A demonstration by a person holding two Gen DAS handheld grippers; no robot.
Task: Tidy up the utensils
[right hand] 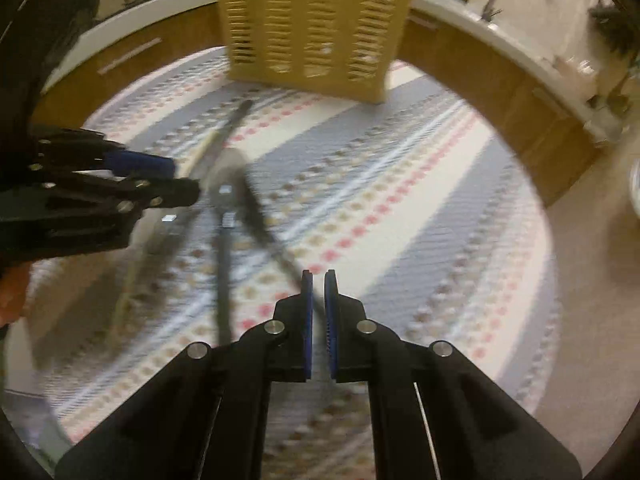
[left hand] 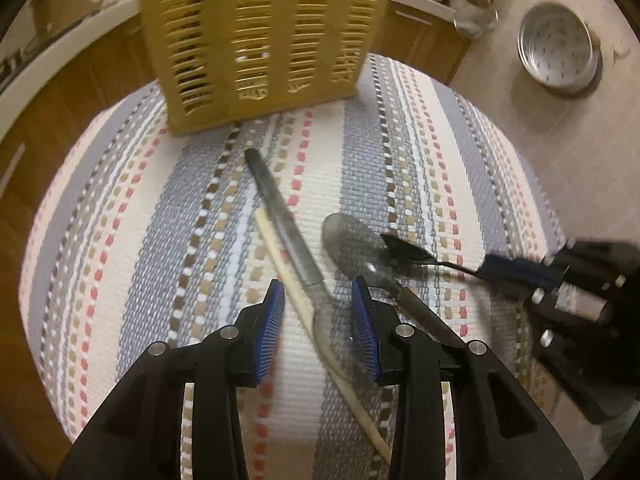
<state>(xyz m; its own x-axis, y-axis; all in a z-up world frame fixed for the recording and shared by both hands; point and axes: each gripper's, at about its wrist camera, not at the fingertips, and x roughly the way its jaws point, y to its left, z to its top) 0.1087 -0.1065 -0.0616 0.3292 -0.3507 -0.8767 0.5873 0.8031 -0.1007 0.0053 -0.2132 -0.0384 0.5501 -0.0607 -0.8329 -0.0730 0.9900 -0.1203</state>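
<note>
Down by the left gripper [left hand: 318,308], the blue pads [left hand: 272,320] stand a little apart. A clear plastic spoon [left hand: 324,320] and a pale chopstick [left hand: 304,304] lie between them on the mat, but the pads do not press on either one. The spoon's grey handle runs up toward the yellow basket [left hand: 264,36]. Just to the right lies a big metal spoon [left hand: 348,240].

The right gripper [right hand: 319,304] has its blue pads [right hand: 307,312] squeezed together on the thin stem of a dark spoon [right hand: 280,256]. In the left view this spoon's dark bowl [left hand: 404,250] sits right beside the big metal spoon, and the gripper reaches in from the right edge. Both grippers tilt down toward the striped mat [left hand: 120,220].

The mat has lots of open room on its left side and between the spoons and the basket. The basket stands at the far edge of the mat, close to the wooden cabinets [left hand: 80,80]. A metal bowl [left hand: 558,48] sits on the floor, well apart from everything.
</note>
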